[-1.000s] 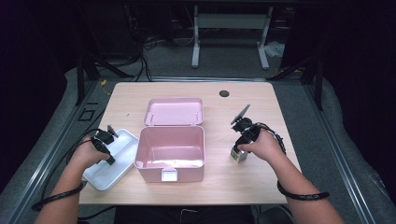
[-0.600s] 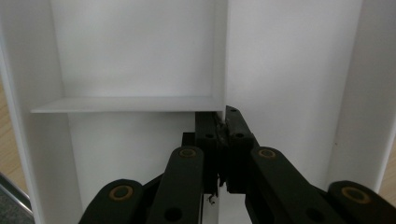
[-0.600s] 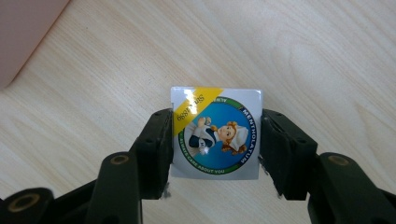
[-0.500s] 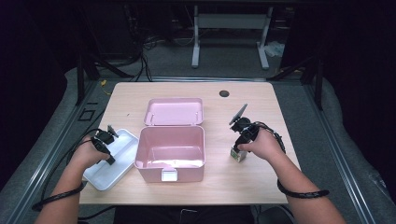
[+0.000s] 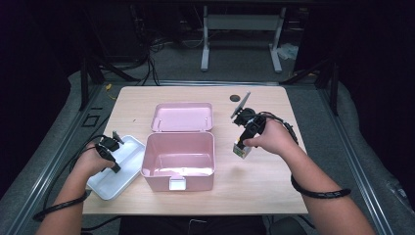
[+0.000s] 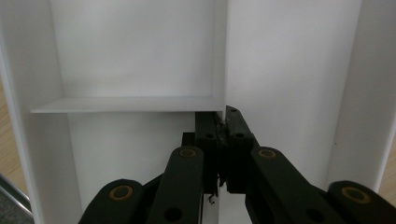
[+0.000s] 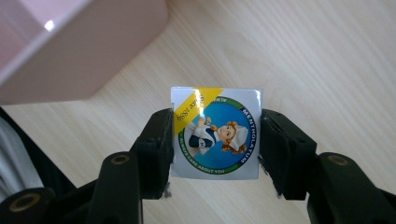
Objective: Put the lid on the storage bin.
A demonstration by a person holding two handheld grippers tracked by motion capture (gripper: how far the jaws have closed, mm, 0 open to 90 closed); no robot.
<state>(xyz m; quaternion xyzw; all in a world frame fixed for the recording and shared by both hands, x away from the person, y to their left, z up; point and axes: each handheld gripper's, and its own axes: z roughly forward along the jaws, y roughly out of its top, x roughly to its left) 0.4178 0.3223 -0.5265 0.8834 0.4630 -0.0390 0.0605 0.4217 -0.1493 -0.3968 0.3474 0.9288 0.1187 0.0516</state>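
Over on the right side of the table (image 5: 254, 191), seen from the high view, the right tool (image 5: 241, 145) has a small Mentholatum box (image 5: 241, 151) pinched at its tip, down at the wood. The open pink storage box (image 5: 178, 159) lies to the box's left, near but not touching, so I'd guess the coming move is a short lift and a carry leftward over that pink wall. The left tool (image 5: 116, 167) is busy at the white divider tray (image 5: 115, 178) on the far side, so the right hand is clearly the nearer one.

Left gripper view: jaws are shut tight on the thin white partition wall (image 6: 219, 56) of the tray, and that wall runs straight away from the camera.

Right gripper view: jaws clamp the little box (image 7: 215, 133) from both sides, round label facing the camera, upright. It looks roughly square end-on, so its long axis likely runs down towards the table. A pink box corner (image 7: 88, 42) sits upper left.
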